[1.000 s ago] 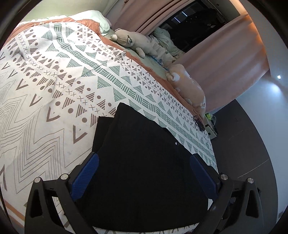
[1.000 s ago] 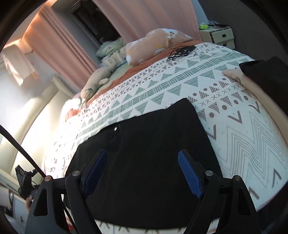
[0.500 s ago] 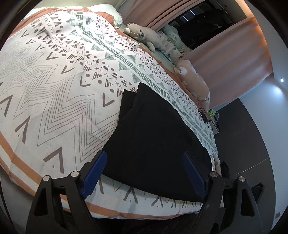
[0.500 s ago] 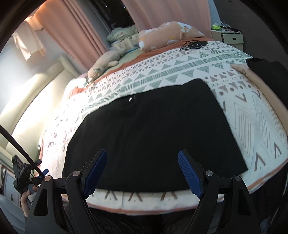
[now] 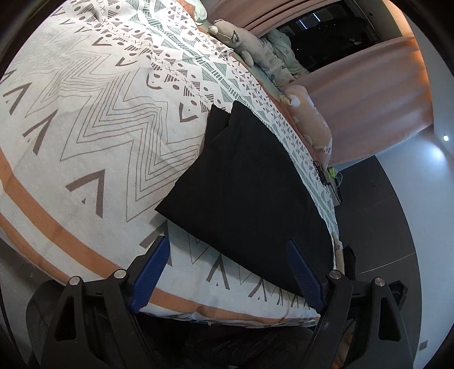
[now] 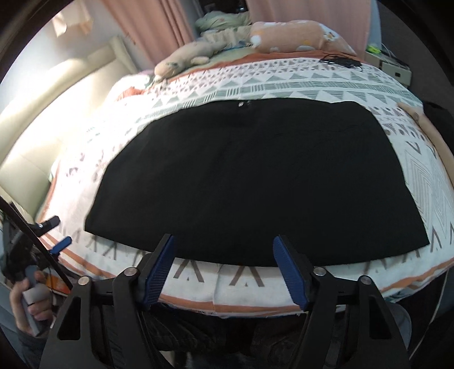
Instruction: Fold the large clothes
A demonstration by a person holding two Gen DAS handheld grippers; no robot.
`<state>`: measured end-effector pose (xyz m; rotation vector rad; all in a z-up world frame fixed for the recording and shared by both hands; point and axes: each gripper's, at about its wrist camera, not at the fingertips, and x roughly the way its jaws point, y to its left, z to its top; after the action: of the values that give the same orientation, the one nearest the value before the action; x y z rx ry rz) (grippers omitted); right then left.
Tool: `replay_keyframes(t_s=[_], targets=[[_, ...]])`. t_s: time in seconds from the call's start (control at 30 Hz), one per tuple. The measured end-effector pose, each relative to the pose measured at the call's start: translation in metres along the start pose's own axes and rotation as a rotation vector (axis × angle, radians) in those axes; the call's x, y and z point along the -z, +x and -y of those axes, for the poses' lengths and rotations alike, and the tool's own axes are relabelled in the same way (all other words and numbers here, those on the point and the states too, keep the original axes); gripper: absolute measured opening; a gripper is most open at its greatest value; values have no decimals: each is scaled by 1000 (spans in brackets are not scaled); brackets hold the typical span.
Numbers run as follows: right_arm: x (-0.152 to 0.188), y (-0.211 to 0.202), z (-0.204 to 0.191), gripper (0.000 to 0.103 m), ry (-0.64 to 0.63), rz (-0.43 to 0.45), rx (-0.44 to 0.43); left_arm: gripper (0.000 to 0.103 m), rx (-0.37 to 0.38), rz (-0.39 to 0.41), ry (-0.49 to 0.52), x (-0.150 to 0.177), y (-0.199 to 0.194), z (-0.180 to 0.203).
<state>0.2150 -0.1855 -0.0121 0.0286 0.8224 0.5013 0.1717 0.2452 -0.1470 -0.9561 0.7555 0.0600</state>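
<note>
A: Count, please.

B: One black garment [image 6: 255,181], folded flat, centre of the frame in the right wrist view, lying on one bed [image 6: 283,286] under a patterned cover. In the left wrist view the same garment [image 5: 249,193] runs from centre to lower right.

A: Claws?

B: Two. Right claw [image 6: 224,264] at the bottom centre, jaws apart and just narrowing, nothing between the pads; it hangs over the bed's near edge below the garment's hem. Left claw [image 5: 227,269] jaws also apart, only bed cover and the garment's near edge seen between them, no pad pressing cloth.

A: Anything else?

B: Two plush toys [image 6: 184,61] by the pink curtains [image 6: 159,25] at the top, plus a bundle of pale cloth between them. One hand [image 6: 31,301] lower left in the right view, holding the other claw's handle.

A: Hard to read?

B: The garment's layers are black on black; only a stepped corner at the far end shows in the left view. A dark item at the right edge is cut off.
</note>
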Motion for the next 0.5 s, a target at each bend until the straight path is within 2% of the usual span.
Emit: replay_keyframes(t_s=[0.07, 0.17, 0.27, 0.5], targets=[[-3, 15, -8, 59, -4, -29, -2, 76, 6, -20, -18, 0, 9, -6], [-4, 37, -19, 58, -34, -68, 13, 76, 7, -44, -42, -1, 21, -16], [-7, 63, -24, 48, -45, -112, 46, 76, 8, -59, -63, -2, 31, -25], [-38, 117, -18, 47, -53, -163, 119, 76, 14, -64, -101, -6, 43, -33]])
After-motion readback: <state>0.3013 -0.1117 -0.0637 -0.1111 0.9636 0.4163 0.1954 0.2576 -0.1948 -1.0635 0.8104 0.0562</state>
